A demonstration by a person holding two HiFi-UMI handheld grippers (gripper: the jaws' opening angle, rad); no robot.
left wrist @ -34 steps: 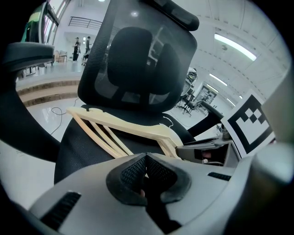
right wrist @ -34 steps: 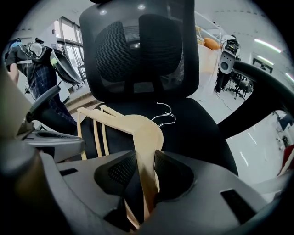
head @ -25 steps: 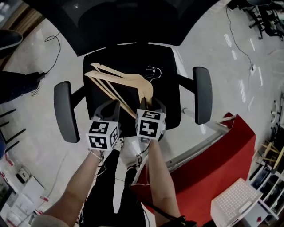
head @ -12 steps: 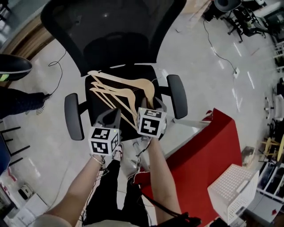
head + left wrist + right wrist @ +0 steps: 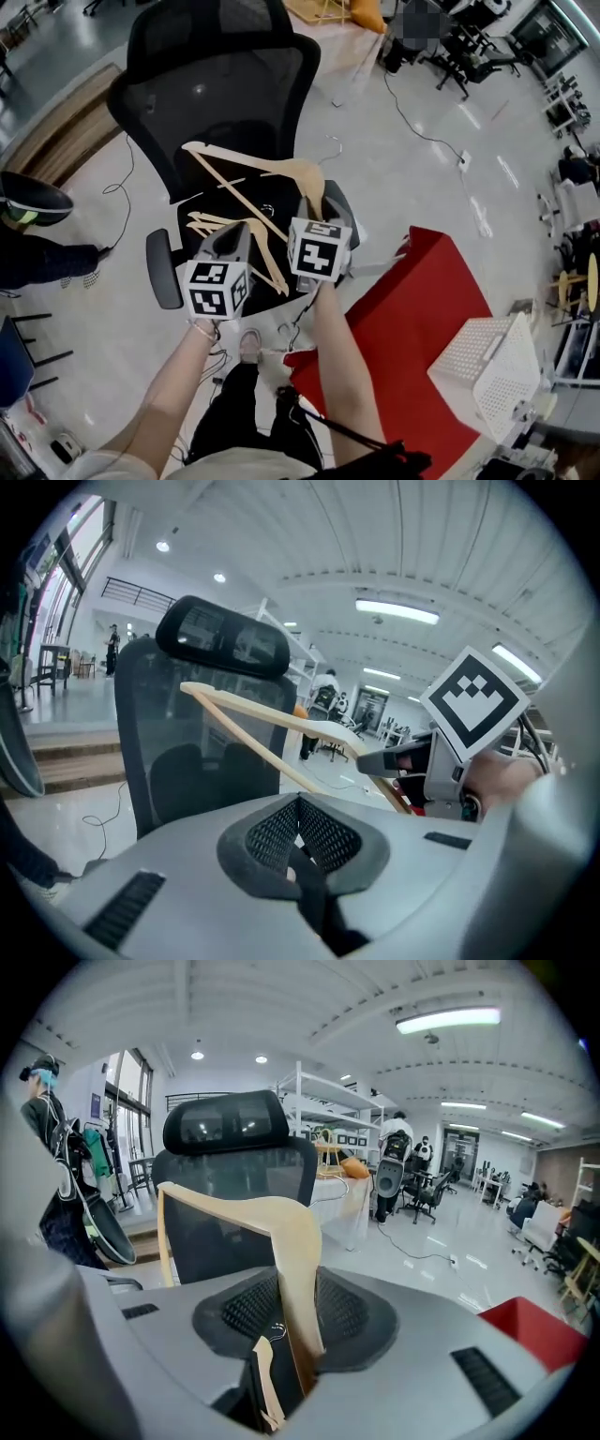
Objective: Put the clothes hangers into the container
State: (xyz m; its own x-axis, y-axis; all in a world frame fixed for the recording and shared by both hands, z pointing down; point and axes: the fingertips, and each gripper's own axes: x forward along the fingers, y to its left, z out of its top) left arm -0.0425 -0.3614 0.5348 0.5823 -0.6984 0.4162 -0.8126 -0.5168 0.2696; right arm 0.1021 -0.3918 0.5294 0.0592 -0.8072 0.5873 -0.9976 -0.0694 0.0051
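Right gripper view shows the right gripper (image 5: 286,1330) clamped on one arm of a pale wooden hanger (image 5: 272,1227), which stands up out of the jaws at mid-frame. Head view places that hanger above the black chair (image 5: 216,94) at upper centre, with further hangers (image 5: 211,225) lower down, just beside the left gripper (image 5: 239,234). Its jaws are drawn together; a pale sliver sits at their seam, and whether that is a hanger cannot be confirmed. The white basket (image 5: 487,366) sits at lower right, well apart. Assessment: the hangers are light, rigid and smooth, so one gripped at its end is liable to pivot, and the wire hooks may snag. A hold nearer the neck would likely steady it.
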